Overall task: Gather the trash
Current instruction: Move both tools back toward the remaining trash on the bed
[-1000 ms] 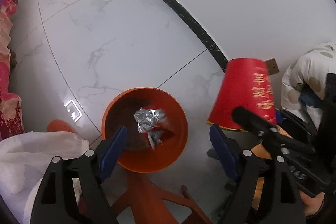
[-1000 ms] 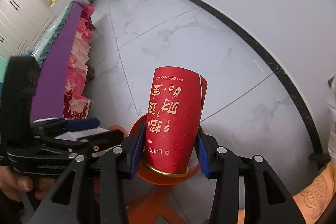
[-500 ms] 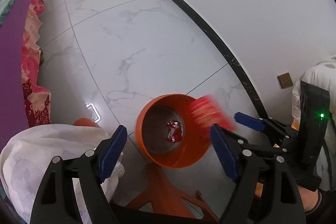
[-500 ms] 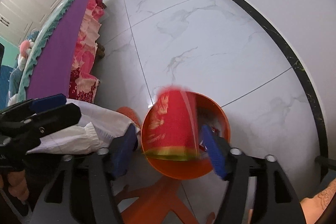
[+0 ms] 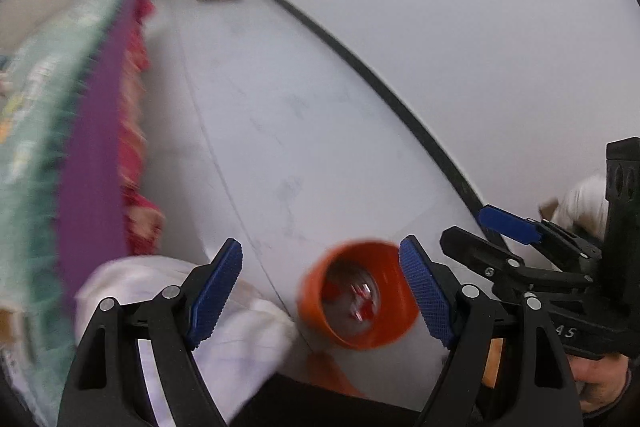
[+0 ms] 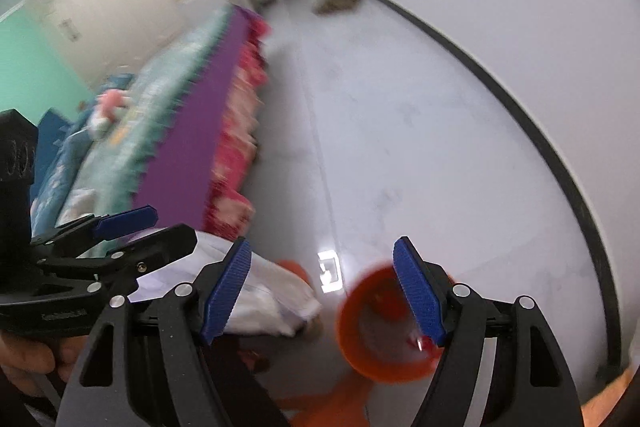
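An orange bin (image 5: 384,331) stands on the white floor, with red and silver trash (image 5: 360,301) inside it, blurred. It also shows in the right wrist view (image 6: 360,347). My left gripper (image 5: 320,295) is open and empty, above and in front of the bin. My right gripper (image 6: 322,289) is open and empty, above the bin's left side. The right gripper shows in the left wrist view (image 5: 472,231), the left one in the right wrist view (image 6: 160,227). Both views are motion-blurred.
A white cloth (image 5: 240,339) lies left of the bin. A bed with a purple and red cover (image 6: 200,131) runs along the left. An orange stool (image 6: 336,407) is below the bin. A black skirting line (image 5: 360,67) edges the white wall on the right.
The right gripper has opened and the red paper cup has dropped into the orange bin. Both grippers have lifted and tilted up, so the bin now sits lower in view.
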A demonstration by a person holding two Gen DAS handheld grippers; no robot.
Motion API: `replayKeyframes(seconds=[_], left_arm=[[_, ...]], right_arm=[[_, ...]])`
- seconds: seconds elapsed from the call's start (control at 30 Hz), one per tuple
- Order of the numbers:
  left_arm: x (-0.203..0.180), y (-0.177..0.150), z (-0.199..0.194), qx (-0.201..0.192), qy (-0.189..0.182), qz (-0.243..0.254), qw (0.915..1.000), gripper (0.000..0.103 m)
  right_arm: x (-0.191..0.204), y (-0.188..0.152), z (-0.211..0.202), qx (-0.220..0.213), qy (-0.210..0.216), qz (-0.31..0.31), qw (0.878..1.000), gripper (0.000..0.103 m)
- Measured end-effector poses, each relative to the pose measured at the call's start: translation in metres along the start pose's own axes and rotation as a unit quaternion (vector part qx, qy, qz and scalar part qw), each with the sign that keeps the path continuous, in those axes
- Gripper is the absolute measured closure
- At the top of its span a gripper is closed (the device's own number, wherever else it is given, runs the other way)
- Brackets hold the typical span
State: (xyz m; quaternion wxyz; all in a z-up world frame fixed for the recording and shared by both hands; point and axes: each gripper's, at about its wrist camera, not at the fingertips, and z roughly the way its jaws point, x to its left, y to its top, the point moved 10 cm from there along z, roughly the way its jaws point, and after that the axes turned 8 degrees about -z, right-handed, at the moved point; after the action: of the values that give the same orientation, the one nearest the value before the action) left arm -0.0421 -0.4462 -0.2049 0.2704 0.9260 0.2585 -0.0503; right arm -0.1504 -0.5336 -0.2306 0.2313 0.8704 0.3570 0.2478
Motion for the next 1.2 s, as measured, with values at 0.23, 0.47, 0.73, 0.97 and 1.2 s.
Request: replayKeyframes(seconds=[0.23,0.47,0.73,0.97,1.2], left_arm=[[0.066,0.013,-0.119,-0.140,0.065,-0.068,0.9857,0.013],[0.130,-0.017,-0.201,-0.209,0.140,-0.141,0.9575,0.013],[0.193,-0.059,-0.259,-0.246,0.207,-0.215,0.9222,0.013],[0.241,-0.100,-0.288,-0.252,0.241,-0.274,0.8963,0.013],[0.282,-0.130,-0.292,-0.240,0.252,-0.326,0.8789,0.013]], right_arm=[[0.113,0.056,-0.052,-0.090,0.071,-0.113,0.987,0.021],[0.233,0.068,-0.067,-0.106,0.175,-0.196,0.959,0.021],[0.339,0.050,-0.068,-0.089,0.254,-0.276,0.923,0.021],[0.405,0.026,-0.061,-0.066,0.289,-0.320,0.900,0.021],[0.445,0.005,-0.039,-0.032,0.301,-0.348,0.887,0.021]])
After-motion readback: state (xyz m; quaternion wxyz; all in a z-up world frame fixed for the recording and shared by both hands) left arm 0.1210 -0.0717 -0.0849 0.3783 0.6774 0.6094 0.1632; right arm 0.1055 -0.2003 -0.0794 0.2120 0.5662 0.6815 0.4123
